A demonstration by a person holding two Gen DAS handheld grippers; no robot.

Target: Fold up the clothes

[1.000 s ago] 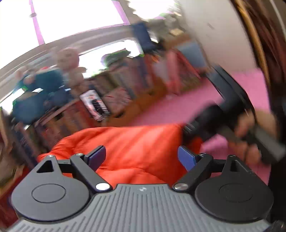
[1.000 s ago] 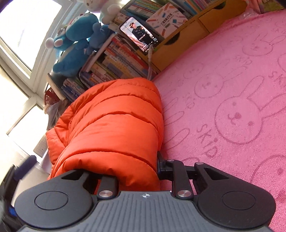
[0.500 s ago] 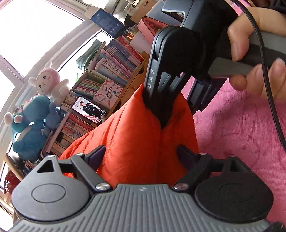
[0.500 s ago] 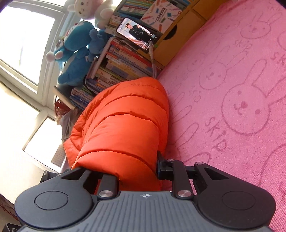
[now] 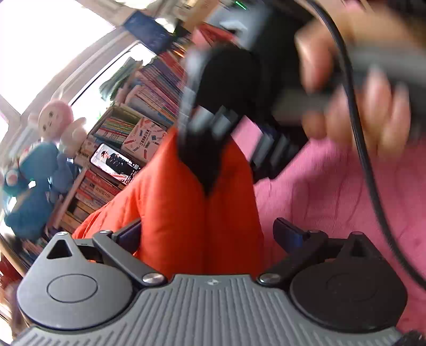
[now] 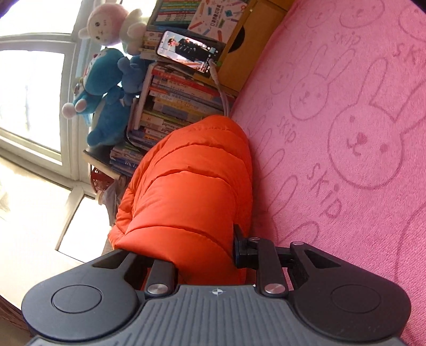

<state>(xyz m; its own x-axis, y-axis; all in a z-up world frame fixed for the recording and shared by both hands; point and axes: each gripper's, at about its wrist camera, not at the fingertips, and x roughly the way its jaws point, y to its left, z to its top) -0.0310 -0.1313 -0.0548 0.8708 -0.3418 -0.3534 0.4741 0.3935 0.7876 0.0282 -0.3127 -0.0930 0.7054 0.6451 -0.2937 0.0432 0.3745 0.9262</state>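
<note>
A bed (image 6: 346, 133) was covered by a pink blanket (image 6: 332, 186) printed with rabbit outlines and the word "skip". An orange quilted jacket (image 6: 191, 186) was laid on the blanket along its edge, bunched into a thick roll. Just beyond the bed's edge, stacked books (image 6: 173, 101) were seen on a shelf, and a phone (image 6: 189, 49) was propped on them.

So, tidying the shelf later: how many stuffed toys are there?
2: a pink stuffed toy on top, a blue stuffed toy just below it, both beside the books. Others may be hidden.
</note>
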